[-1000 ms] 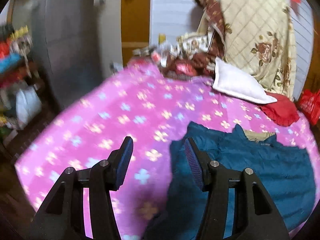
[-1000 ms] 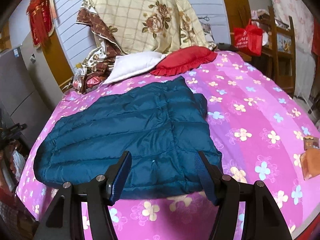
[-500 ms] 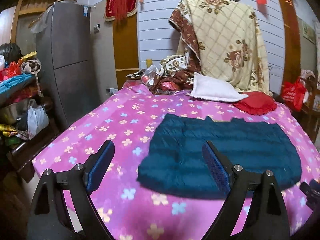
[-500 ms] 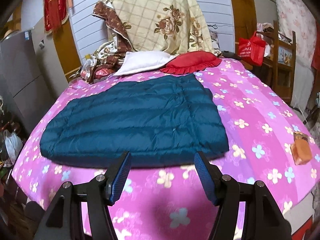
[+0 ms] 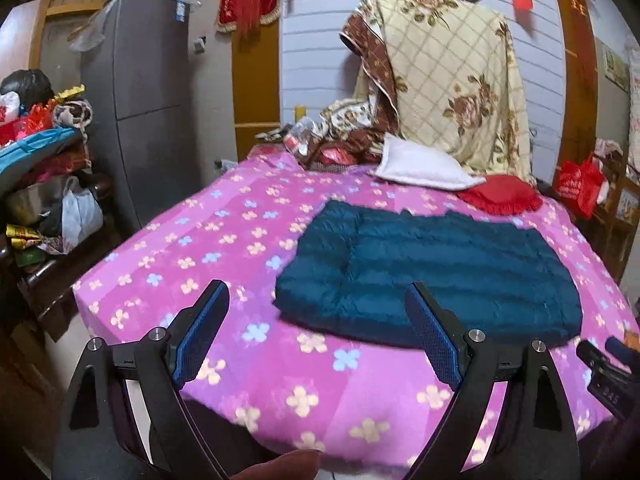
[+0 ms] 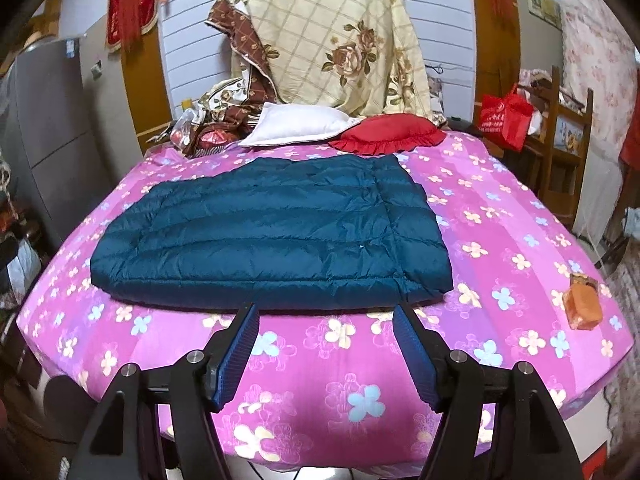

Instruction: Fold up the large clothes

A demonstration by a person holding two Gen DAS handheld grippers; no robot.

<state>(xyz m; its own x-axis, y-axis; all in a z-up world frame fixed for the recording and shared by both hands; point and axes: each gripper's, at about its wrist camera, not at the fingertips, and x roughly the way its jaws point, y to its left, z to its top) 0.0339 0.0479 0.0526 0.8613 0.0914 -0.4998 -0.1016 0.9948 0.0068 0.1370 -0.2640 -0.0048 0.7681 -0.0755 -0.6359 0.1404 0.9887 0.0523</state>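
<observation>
Jacket [image 6: 272,236] folded flat on bed [image 6: 500,240] | left hand-held gripper [image 5: 316,328] spread wide, empty | right hand-held gripper [image 6: 325,338] spread, empty

My left gripper [image 5: 316,300] and right gripper [image 6: 325,322] share one build: matte black angular arms, silver round screws at the joints, fingers lined with blue ribbed pads [image 5: 202,334]. A skin-toned fingertip [image 5: 280,466], probably mine, shows at the lower edge.
</observation>
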